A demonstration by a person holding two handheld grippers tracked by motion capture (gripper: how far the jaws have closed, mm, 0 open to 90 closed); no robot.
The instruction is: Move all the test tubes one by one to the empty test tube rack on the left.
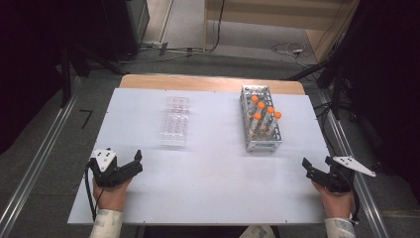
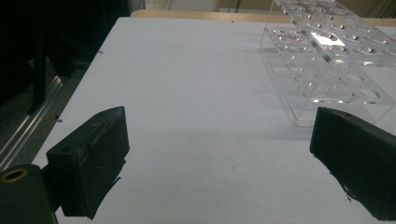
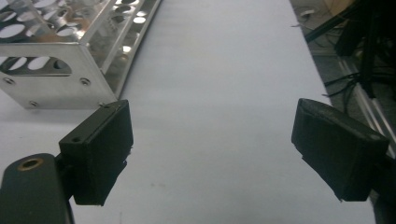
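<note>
Centrally, orange-capped tubes point(image 1: 266, 110) upright in metal rack point(image 1: 261, 145), clear rack point(image 1: 174, 141) empty; left tool point(image 1: 129, 163) and right tool point(image 1: 315, 168) wide open, empty.

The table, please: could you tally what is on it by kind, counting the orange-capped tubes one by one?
Orange-capped tubes: 5, all standing in the metal rack
Metal rack: 1
Clear rack: 1, no tubes seen in it
Total: 7
</note>
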